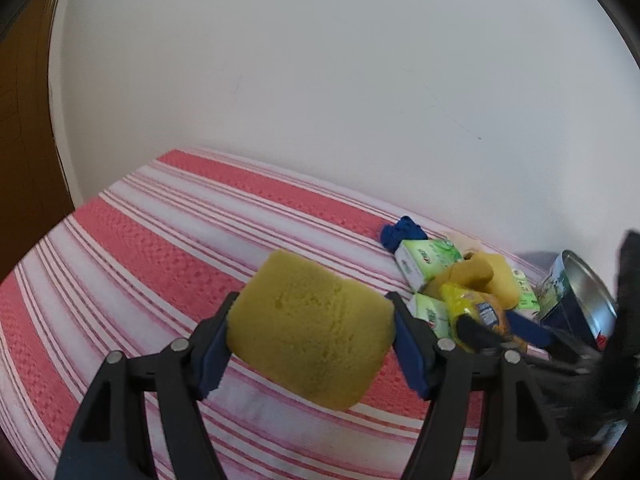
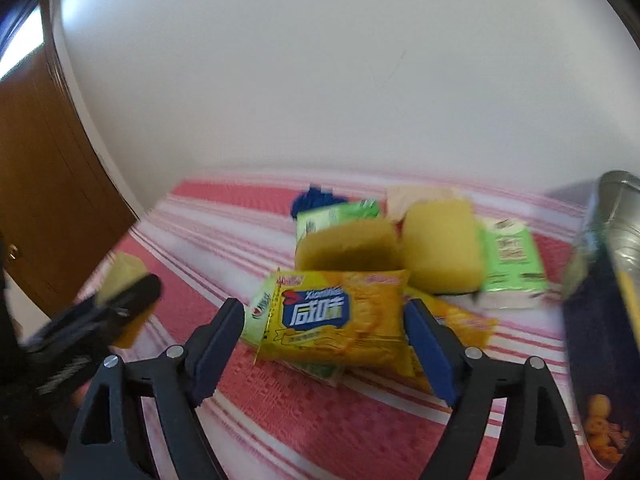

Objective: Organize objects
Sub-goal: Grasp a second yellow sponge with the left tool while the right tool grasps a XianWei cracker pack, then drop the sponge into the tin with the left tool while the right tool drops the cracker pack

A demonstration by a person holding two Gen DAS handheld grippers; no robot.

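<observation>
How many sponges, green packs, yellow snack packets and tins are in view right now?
Sponges: 3
Green packs: 3
Yellow snack packets: 2
Tin: 1
Total: 9

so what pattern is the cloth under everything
Pink-red and white stripes on the cloth, clearest in the left wrist view.
</observation>
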